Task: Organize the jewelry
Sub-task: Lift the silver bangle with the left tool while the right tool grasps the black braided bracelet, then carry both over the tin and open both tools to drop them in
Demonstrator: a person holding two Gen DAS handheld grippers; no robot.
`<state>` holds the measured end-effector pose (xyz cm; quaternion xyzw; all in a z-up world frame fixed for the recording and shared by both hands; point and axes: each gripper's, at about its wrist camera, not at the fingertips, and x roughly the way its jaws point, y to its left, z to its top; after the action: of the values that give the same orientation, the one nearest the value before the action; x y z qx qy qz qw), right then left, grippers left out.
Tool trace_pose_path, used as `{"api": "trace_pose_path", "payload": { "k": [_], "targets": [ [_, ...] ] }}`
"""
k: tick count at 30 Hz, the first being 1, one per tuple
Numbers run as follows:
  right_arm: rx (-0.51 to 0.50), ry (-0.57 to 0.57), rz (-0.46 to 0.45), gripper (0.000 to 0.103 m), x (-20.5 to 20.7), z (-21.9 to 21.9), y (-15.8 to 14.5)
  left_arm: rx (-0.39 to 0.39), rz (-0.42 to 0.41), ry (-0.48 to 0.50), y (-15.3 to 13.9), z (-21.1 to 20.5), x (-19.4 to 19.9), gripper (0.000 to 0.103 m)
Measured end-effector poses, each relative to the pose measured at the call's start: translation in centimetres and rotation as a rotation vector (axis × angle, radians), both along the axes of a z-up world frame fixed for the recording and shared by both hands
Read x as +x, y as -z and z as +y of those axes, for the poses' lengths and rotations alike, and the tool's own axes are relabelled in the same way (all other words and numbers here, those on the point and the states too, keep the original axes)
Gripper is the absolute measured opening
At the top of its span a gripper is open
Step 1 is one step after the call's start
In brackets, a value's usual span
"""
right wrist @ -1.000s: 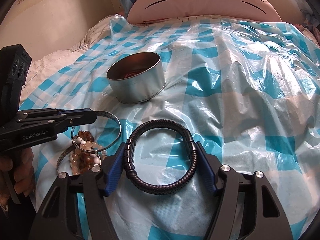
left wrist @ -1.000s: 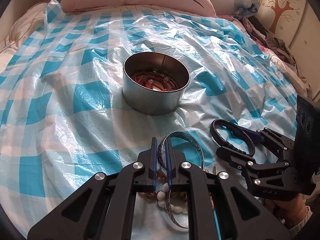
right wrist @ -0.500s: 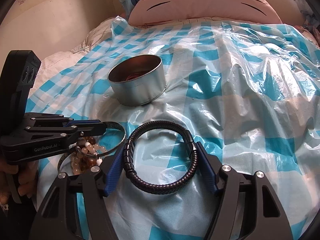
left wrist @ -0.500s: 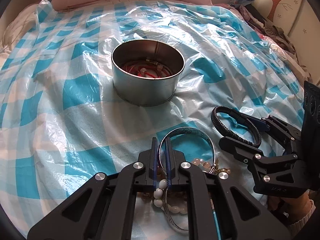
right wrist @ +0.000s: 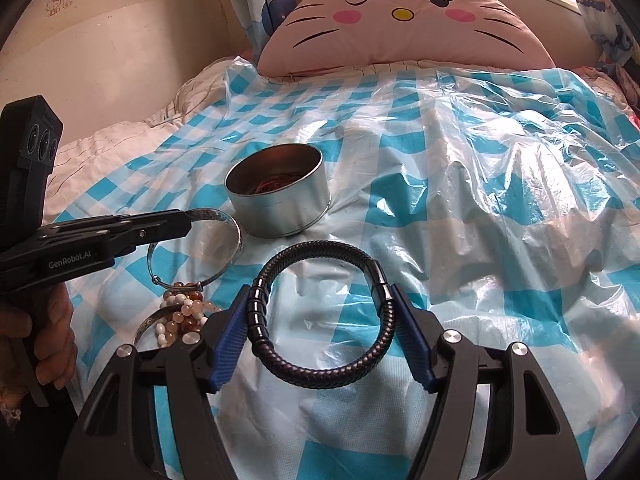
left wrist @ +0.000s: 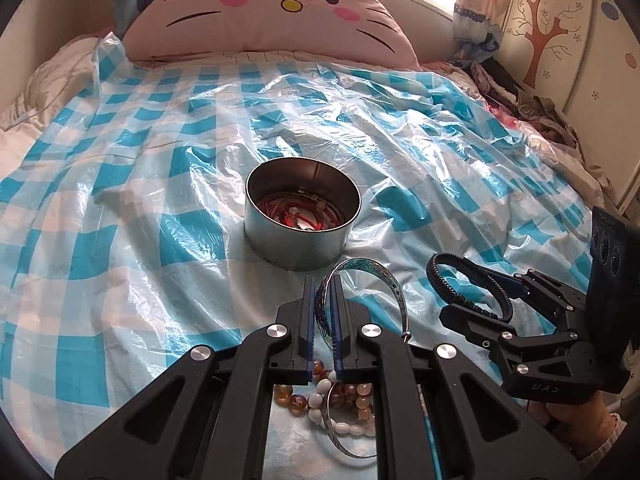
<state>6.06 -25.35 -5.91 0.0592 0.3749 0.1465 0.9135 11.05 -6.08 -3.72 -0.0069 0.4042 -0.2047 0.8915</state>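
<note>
My left gripper [left wrist: 322,282] is shut on a thin silver-blue bangle [left wrist: 380,280], lifted a little above the sheet; from the right wrist it shows as the left gripper [right wrist: 186,222] with the bangle [right wrist: 236,236] hanging beyond its tip. My right gripper [right wrist: 319,292] is shut on a black braided bracelet [right wrist: 320,376], its blue pads pressing both sides of the ring. A round metal tin [left wrist: 302,244] holding red cord jewelry [left wrist: 300,216] stands just beyond both grippers. Loose bead bracelets [left wrist: 340,400] and another silver bangle [right wrist: 146,322] lie under the left gripper.
Everything sits on a bed under a crinkled blue-and-white checked plastic sheet [left wrist: 120,200]. A pink cat-face pillow [right wrist: 400,28] lies at the head. Heaped clothes [left wrist: 532,108] line the right edge by a painted wall. A hand [right wrist: 48,344] holds the left gripper's handle.
Both grippers have risen with their bracelets and tilted up, so the pillow has come into view. The silver bangle has lifted off the bead pile.
</note>
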Motion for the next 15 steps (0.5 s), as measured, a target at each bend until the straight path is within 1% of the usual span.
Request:
{"api": "trace_pose_path", "payload": {
  "k": [7,11,15],
  "targets": [
    [0.088,0.003,-0.047,0.066,-0.4,-0.2,-2.6,-0.017,-0.046,-0.024,-1.1,0.4,-0.3,0.007],
    [0.113,-0.006,-0.098,0.066,-0.2,0.8,-4.3,-0.022,-0.065,-0.038,-1.6,0.4,-0.1,0.007],
    [0.125,0.023,-0.130,0.066,0.8,1.5,-5.3,-0.039,-0.072,-0.052,-2.2,0.5,0.3,0.007]
  ]
}}
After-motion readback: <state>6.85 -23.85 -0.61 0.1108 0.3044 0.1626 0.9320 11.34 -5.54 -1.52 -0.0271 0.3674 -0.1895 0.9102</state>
